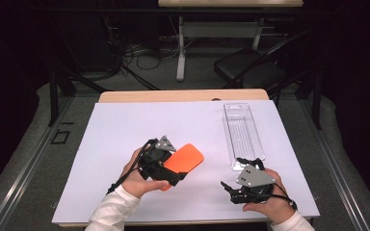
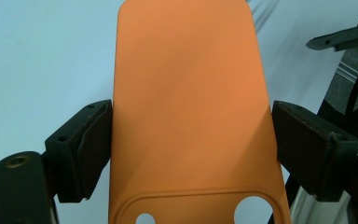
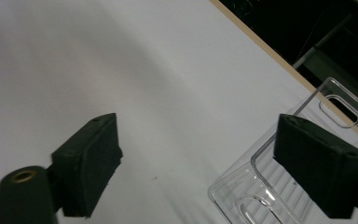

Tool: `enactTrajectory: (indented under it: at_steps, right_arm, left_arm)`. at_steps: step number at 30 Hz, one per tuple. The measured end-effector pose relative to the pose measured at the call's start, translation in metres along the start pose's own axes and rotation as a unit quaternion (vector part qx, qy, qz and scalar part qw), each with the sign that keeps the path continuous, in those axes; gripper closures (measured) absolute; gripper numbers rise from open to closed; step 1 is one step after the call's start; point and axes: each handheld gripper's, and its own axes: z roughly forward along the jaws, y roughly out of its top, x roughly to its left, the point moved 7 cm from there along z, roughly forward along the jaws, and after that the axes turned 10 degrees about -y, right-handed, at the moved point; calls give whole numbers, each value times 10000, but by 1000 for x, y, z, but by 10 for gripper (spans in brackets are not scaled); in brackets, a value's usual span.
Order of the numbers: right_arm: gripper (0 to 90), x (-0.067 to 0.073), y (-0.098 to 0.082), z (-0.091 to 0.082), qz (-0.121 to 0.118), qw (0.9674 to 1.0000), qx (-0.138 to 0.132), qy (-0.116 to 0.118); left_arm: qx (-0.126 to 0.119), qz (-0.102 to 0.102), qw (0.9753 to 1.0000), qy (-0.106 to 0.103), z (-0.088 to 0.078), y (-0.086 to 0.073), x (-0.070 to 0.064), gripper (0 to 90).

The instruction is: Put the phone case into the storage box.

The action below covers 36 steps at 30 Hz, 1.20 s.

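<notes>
An orange phone case is held just above the white sheet, left of centre. My left gripper is shut on it. In the left gripper view the case runs up between the jaws, both pads press on its long edges, and its camera cut-outs sit at the bottom. My right gripper is near the front right, open, with nothing between its jaws. In the right gripper view, bare sheet lies under that gripper, and a clear plastic tray sits beside its right jaw.
The clear plastic tray lies lengthwise at the right of the white sheet, which covers a wooden table. Beyond the table are a black chair, a desk leg and cables on the floor.
</notes>
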Motion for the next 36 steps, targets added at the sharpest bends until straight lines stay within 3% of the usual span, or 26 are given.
enactTrajectory:
  at_steps: [3, 6, 7, 8, 9, 12, 14, 15, 16, 17, 21, 22, 23, 24, 25, 26, 27, 28, 29, 30, 32, 33, 34, 36]
  right_arm:
    - [146, 4, 0, 3, -201, 9998, 42, 31]
    - [165, 9, 6, 6, -580, 9983, -17, -16]
    - [165, 9, 6, 6, -580, 9983, -17, -16]
    - [189, 10, 11, 7, -805, 9967, -83, -91]
    - [189, 10, 11, 7, -805, 9967, -83, -91]
    - [226, 13, 17, 9, -1241, 9921, -130, -141]
    - [241, 14, 20, 9, -1582, 9869, -178, -259]
    - [241, 14, 20, 9, -1582, 9869, -178, -259]
    - [262, 17, 23, 10, -1840, 9823, -231, -269]
    - [262, 17, 23, 10, -1840, 9823, -231, -269]
    - [288, 21, 29, 10, -2183, 9744, -447, -311]
    - [298, 22, 32, 10, -2378, 9693, -520, -353]
    - [298, 22, 32, 10, -2378, 9693, -520, -353]
    - [304, 23, 35, 11, -2546, 9643, -619, -372]
    - [308, 23, 36, 11, -2633, 9617, -642, -422]
    - [308, 23, 36, 11, -2633, 9617, -642, -422]
    - [313, 23, 37, 13, -2803, 9564, -662, -480]
    - [313, 23, 37, 13, -2803, 9564, -662, -480]
    - [314, 24, 38, 15, -2910, 9528, -701, -514]
    - [315, 24, 39, 15, -2958, 9512, -694, -542]
    - [319, 26, 38, 16, -2968, 9509, -680, -559]
    - [327, 27, 41, 17, -3160, 9438, -772, -581]
    - [327, 27, 41, 17, -3160, 9438, -772, -581]
    - [348, 30, 42, 18, -3351, 9371, -777, -595]
  left_arm:
    - [-8, -5, 10000, -10, 0, 0, 0, 160]
    - [-15, -16, 10000, 1, -1, -1, 0, 159]
    - [-15, -16, 10000, 1, -1, -1, 0, 159]
    - [-12, -31, 10000, -12, -2, -1, 1, 160]
    - [-12, -31, 10000, -12, -2, -1, 1, 159]
    - [-32, -46, 10000, -8, -3, -2, 1, 160]
    - [-26, -40, 10000, -17, -4, -2, 1, 160]
    - [-26, -40, 10000, -17, -4, -2, 1, 160]
    - [-26, -38, 10000, -25, -4, -2, 1, 159]
    - [-30, -46, 10000, -25, -4, -2, 1, 159]
    - [-11, -25, 10000, -42, -3, -2, 0, 159]
    - [-5, -34, 10000, -63, -2, -2, 0, 160]
    - [-5, -34, 10000, -63, -2, -2, 0, 160]
    - [17, -20, 10000, -71, -2, -3, -1, 160]
    - [17, -20, 10000, -71, -2, -3, -1, 160]
    - [22, -24, 10000, -85, -1, -3, -1, 160]
    - [51, 0, 9999, -87, -1, -3, -1, 159]
    - [51, 0, 9999, -87, -1, -3, -1, 160]
    - [56, -13, 9999, -111, 0, -3, -2, 160]
    - [56, -13, 9999, -111, 0, -3, -2, 160]
    - [67, 4, 9999, -118, 1, -3, -3, 160]
    - [65, 3, 9999, -126, 2, -3, -4, 160]
    - [103, 30, 9998, -141, 3, -3, -4, 160]
    - [135, 49, 9997, -178, 6, -3, -6, 160]
